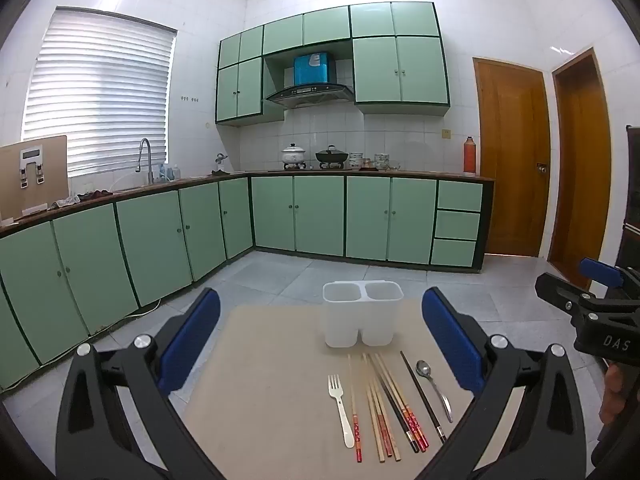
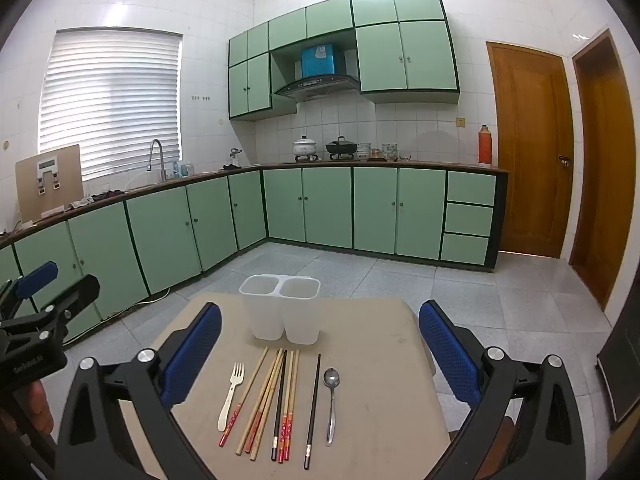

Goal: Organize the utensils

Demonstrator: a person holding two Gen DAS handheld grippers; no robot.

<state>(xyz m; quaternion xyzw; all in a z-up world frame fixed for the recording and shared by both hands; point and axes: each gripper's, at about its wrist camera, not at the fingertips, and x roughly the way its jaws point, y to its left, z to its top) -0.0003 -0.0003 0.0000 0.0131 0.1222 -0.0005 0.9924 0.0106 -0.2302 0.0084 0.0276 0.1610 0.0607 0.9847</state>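
On the beige counter (image 2: 380,360) before you, the utensils lie in one row, handles toward you, apparently staged for sorting: a white fork (image 2: 231,394) at the left, mixed chopsticks (image 2: 276,396) in the middle, one black chopstick (image 2: 313,408) set apart, and a metal spoon (image 2: 331,400) at the right. A white two-compartment holder (image 2: 280,308) stands upright just beyond the row, both compartments empty, so nothing is yet organized.

Your left gripper (image 1: 320,340) and right gripper (image 2: 320,352) hover above the near edge, angled slightly down. The fingers (image 2: 450,348) of both stand fully apart and hold nothing.

Legible writing: "DAS" on the right gripper's body as seen from the left wrist; "GenRobot.AI", as best I can read it, on the left gripper's body as seen from the right wrist. Chopstick patterns are unreadable.
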